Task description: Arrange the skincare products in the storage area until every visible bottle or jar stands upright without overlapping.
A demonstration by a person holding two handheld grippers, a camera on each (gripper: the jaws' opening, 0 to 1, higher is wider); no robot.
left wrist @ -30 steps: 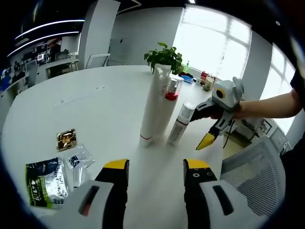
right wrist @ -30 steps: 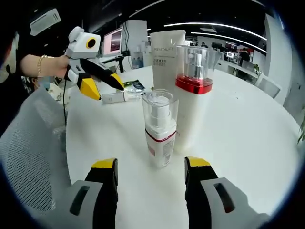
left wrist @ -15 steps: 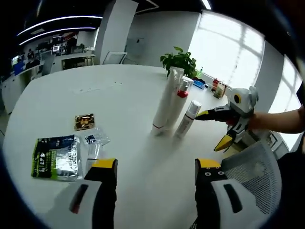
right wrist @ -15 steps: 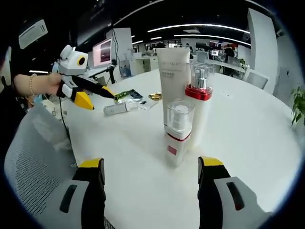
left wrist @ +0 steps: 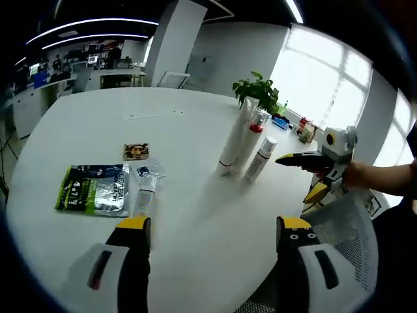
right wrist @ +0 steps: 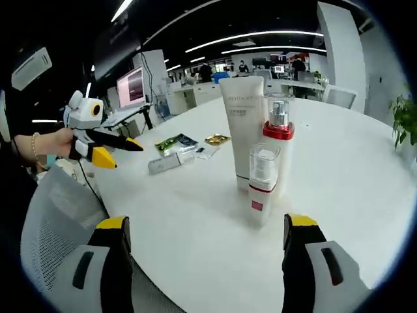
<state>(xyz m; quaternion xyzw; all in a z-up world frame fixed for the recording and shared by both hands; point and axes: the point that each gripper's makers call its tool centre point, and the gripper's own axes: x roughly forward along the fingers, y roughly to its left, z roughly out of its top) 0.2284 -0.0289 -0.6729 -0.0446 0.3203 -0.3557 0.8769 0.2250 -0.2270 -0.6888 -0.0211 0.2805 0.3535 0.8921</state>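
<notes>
Three products stand upright close together on the white table [left wrist: 195, 117]: a tall white tube [left wrist: 231, 140] [right wrist: 241, 130], a white bottle with a red collar [left wrist: 251, 138] [right wrist: 279, 147] and a small clear-capped pump bottle [left wrist: 260, 160] [right wrist: 262, 186]. A small white tube [left wrist: 144, 195] [right wrist: 166, 162] lies flat beside the sachets. My left gripper [left wrist: 214, 225] [right wrist: 120, 152] is open and holds nothing, well short of the bottles. In the same state, my right gripper [right wrist: 205, 222] [left wrist: 300, 176] stays a little back from the pump bottle.
A green and silver sachet [left wrist: 94, 189] [right wrist: 176, 142], a gold sachet [left wrist: 135, 151] [right wrist: 217, 138] and a small clear sachet [left wrist: 151, 172] lie near the flat tube. A potted plant [left wrist: 257, 88] stands behind the bottles. A grey mesh chair [left wrist: 339, 241] [right wrist: 58, 215] sits at the table's edge.
Both grippers have drawn back from the three standing bottles, so more of the table shows. Each pair of jaws stands wider apart. The bottles and the lying tube have not moved.
</notes>
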